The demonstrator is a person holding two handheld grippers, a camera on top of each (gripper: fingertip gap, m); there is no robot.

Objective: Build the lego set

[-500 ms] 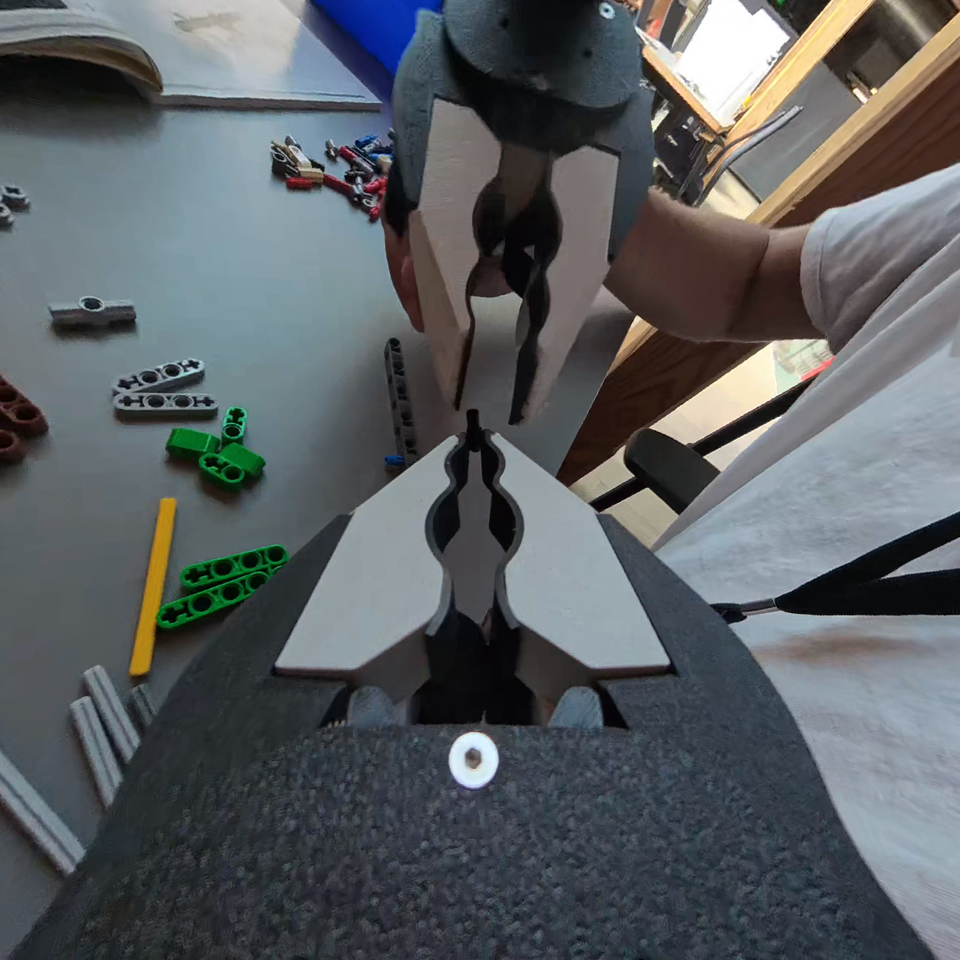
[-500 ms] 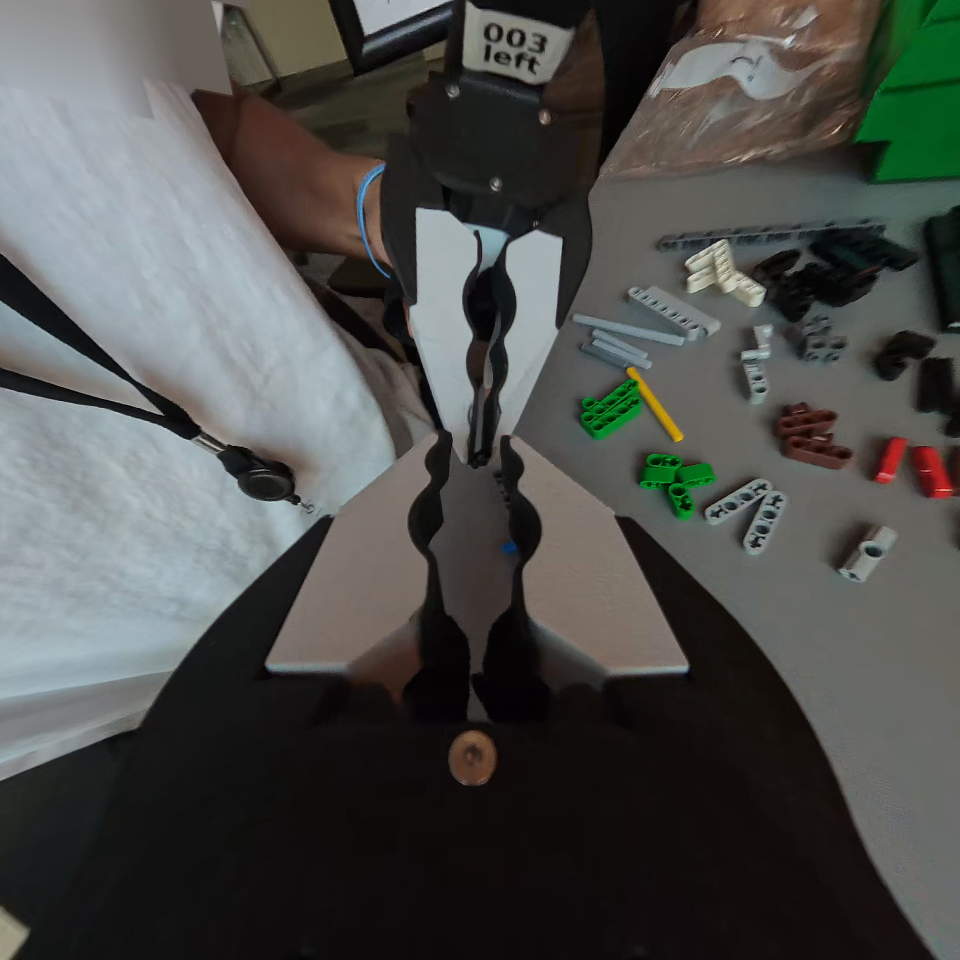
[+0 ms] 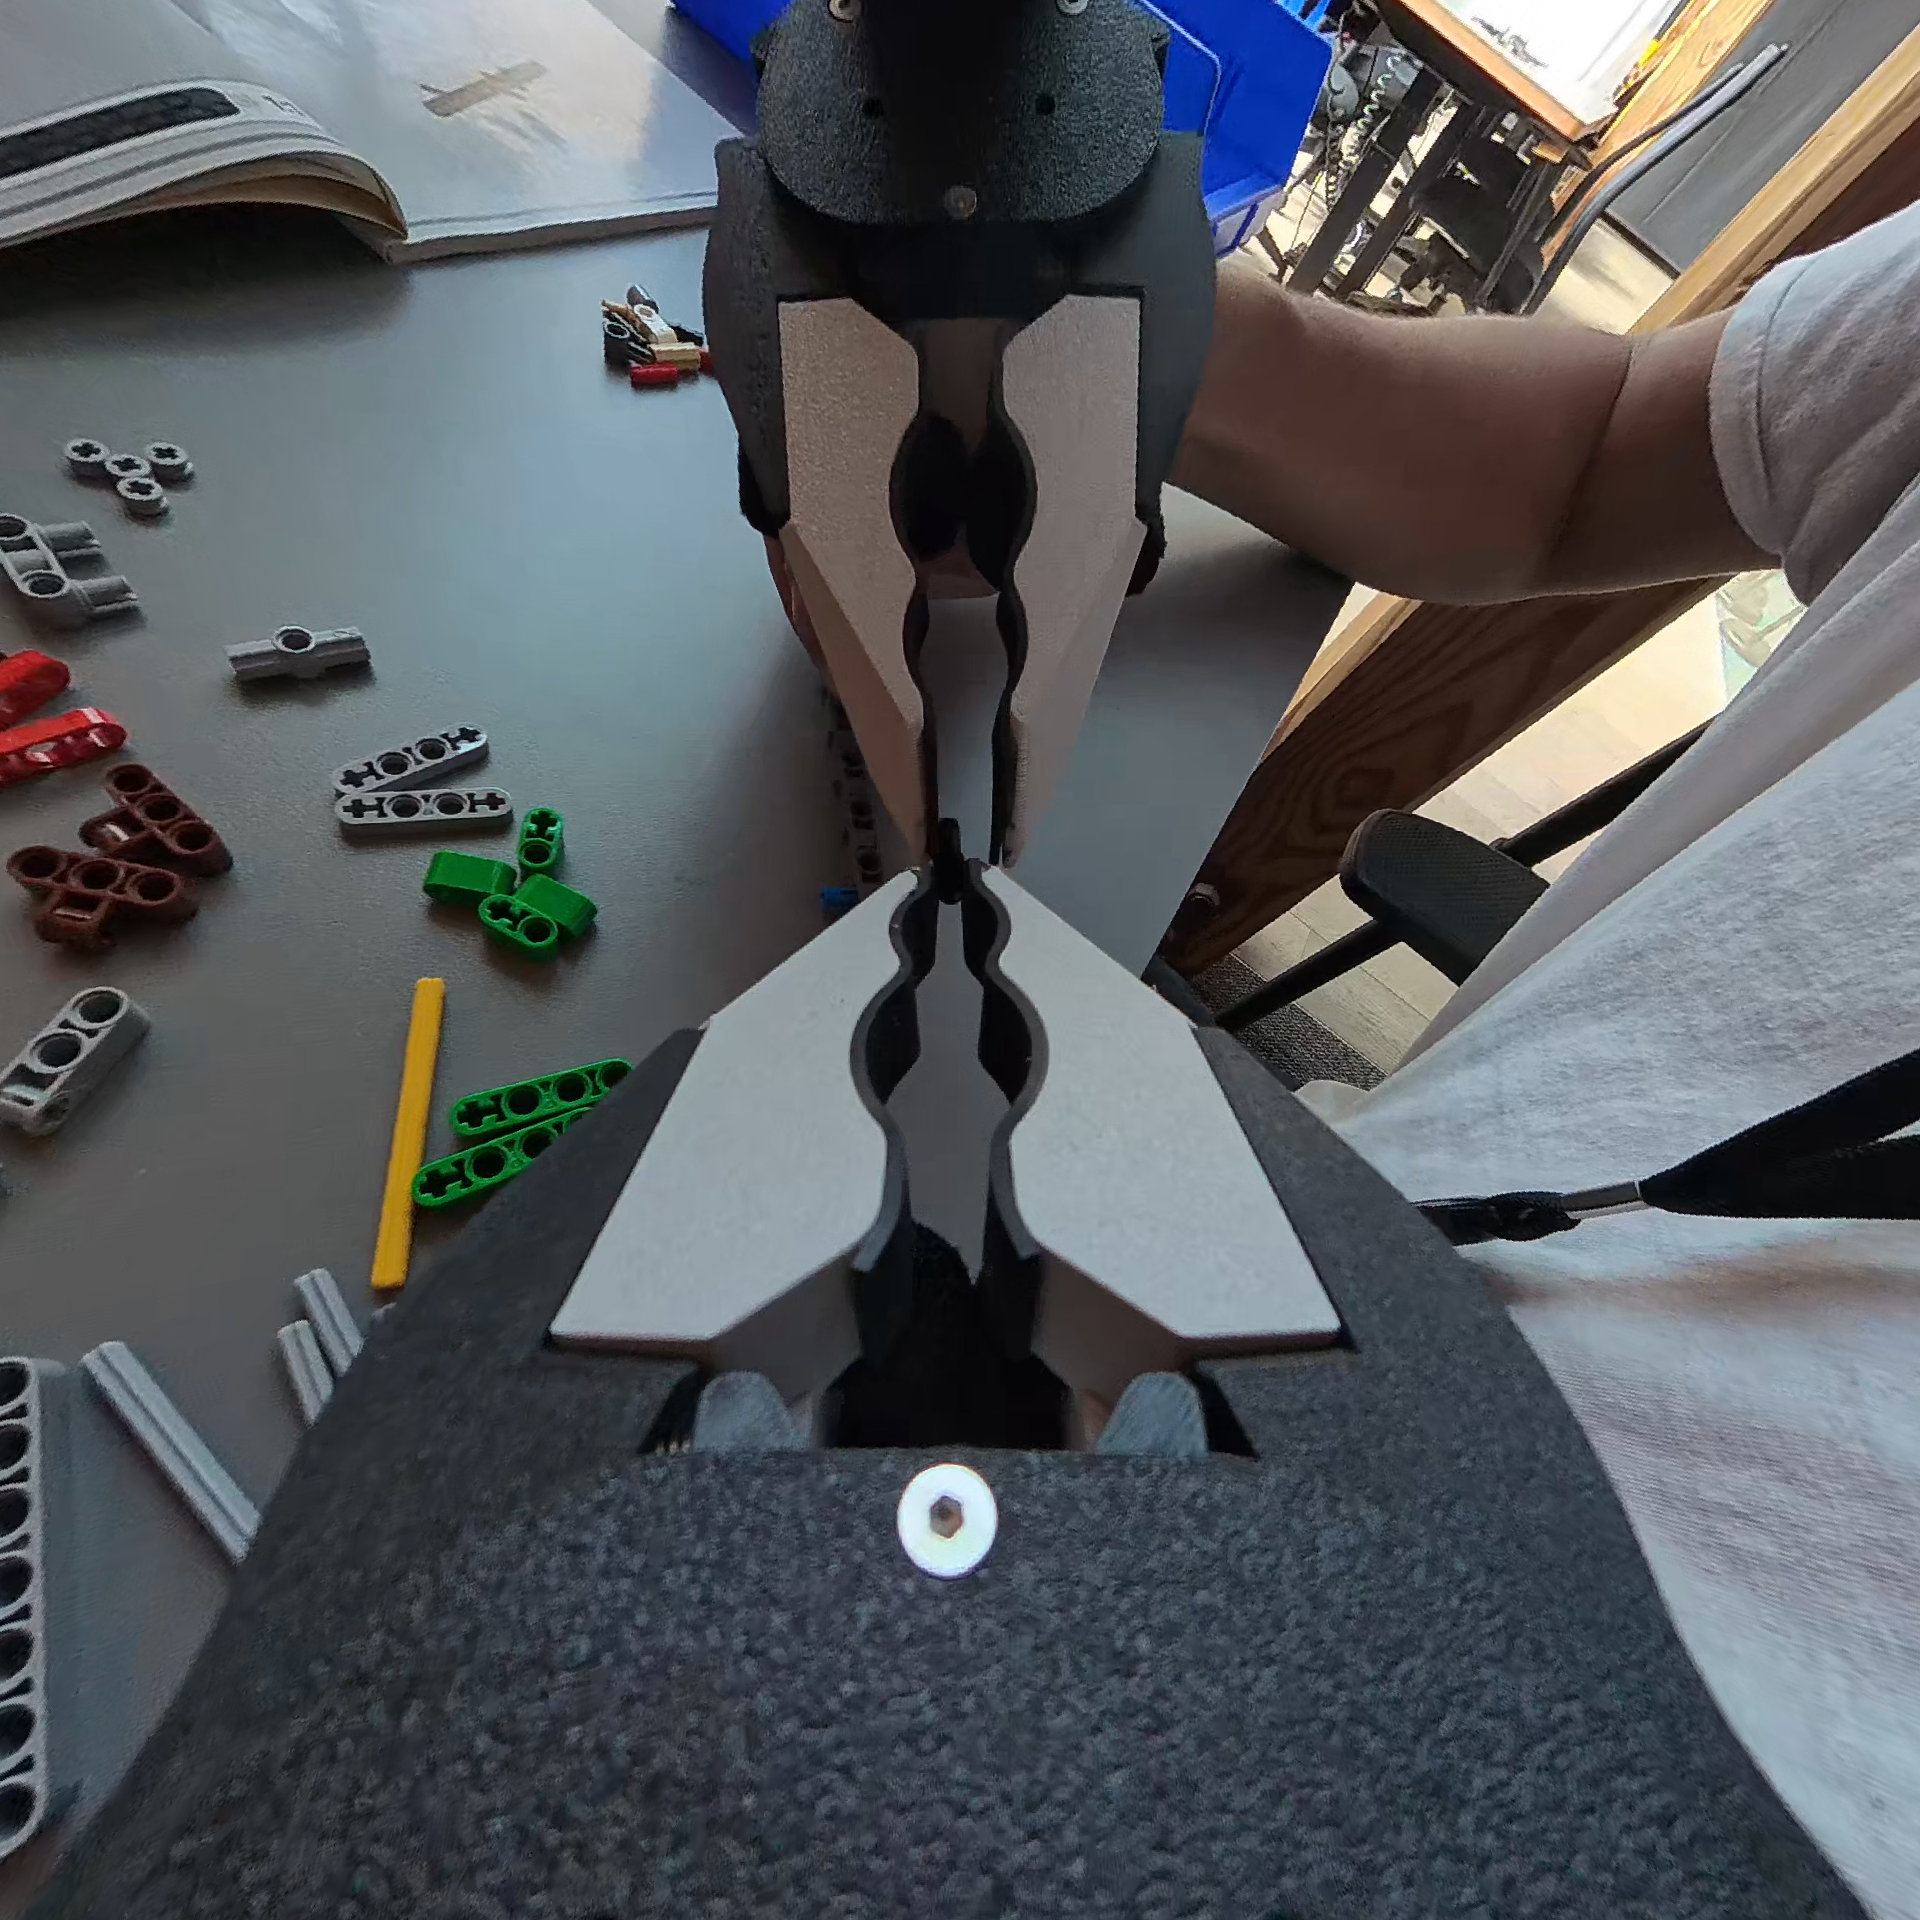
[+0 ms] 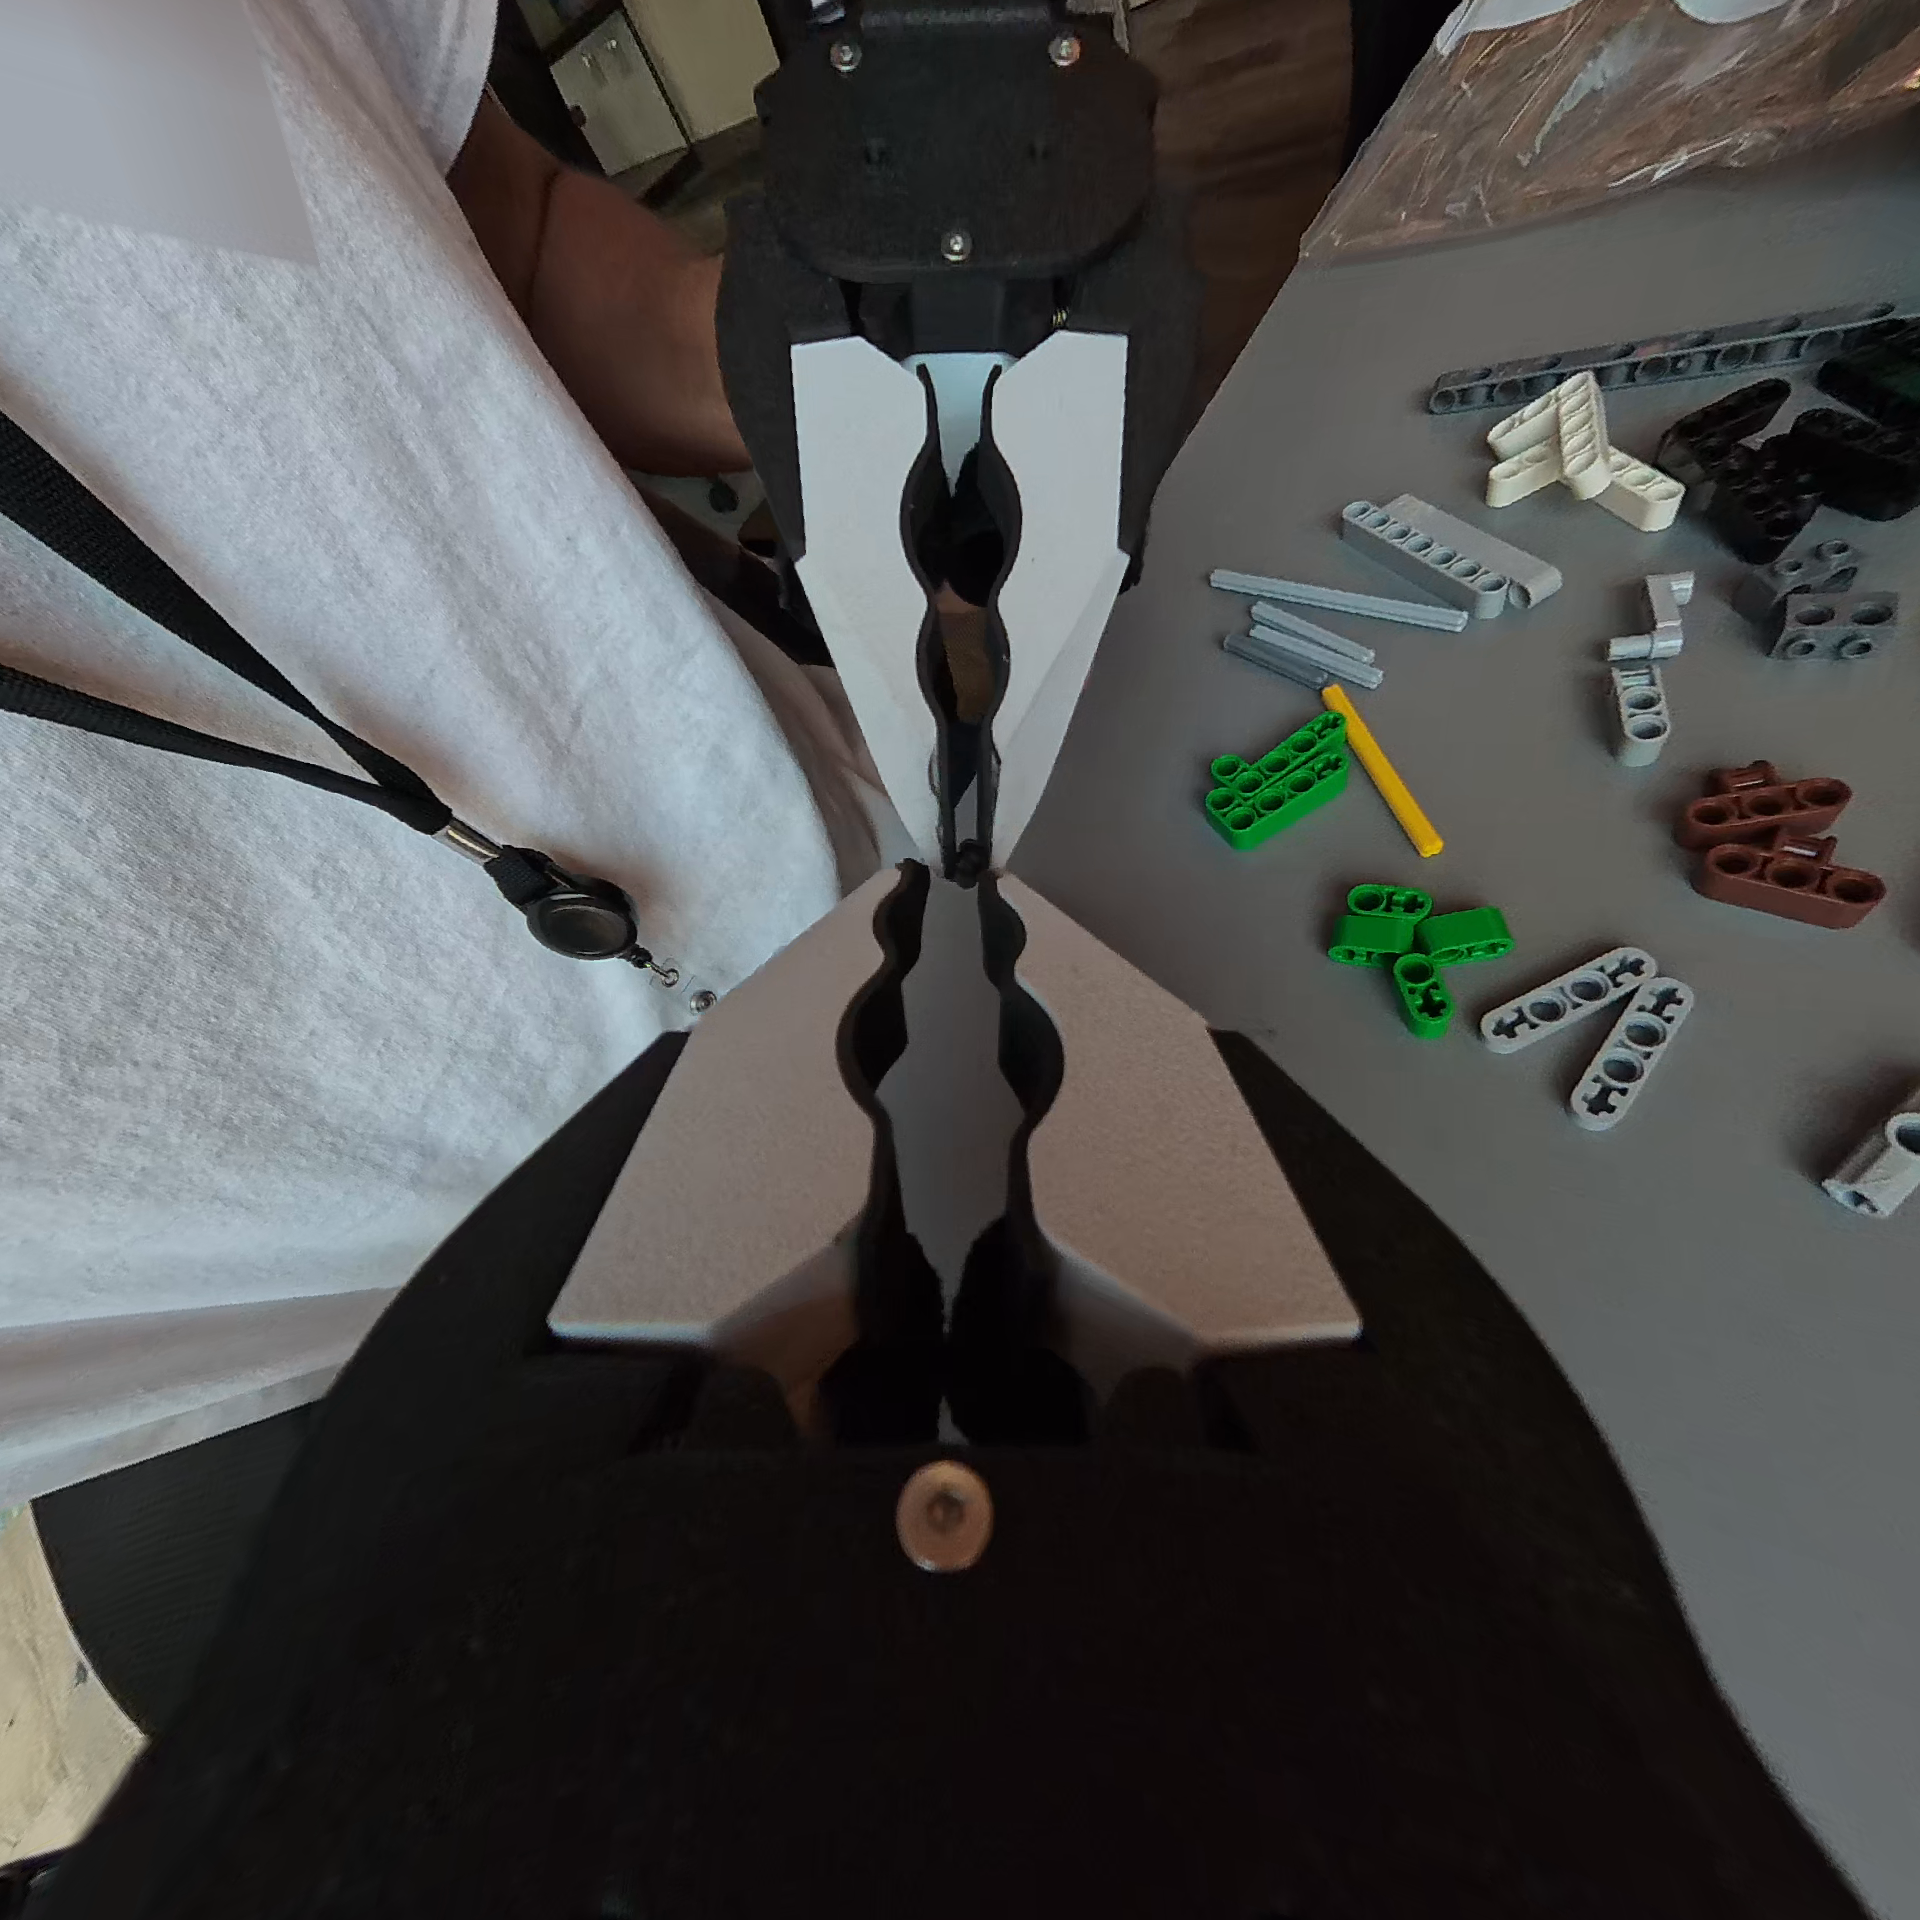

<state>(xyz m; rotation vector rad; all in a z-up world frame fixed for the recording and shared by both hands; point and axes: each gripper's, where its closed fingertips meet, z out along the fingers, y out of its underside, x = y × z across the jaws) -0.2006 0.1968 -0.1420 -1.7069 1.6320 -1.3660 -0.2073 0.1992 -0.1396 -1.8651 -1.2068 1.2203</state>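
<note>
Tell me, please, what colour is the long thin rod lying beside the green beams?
Yellow: the rod shows best in the right wrist view.

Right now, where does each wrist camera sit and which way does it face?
Left wrist view: on the left claw, facing the right claw; table at its left, forearm and shirt at its right.
Right wrist view: on the right claw, facing the left claw; shirt at left, table at right.
Shared: both claws tip to tip, the black pin, the yellow axle, green beams.

1 yellow axle (image 4: 1382,771), 2 brown beams (image 4: 1782,854)
</note>
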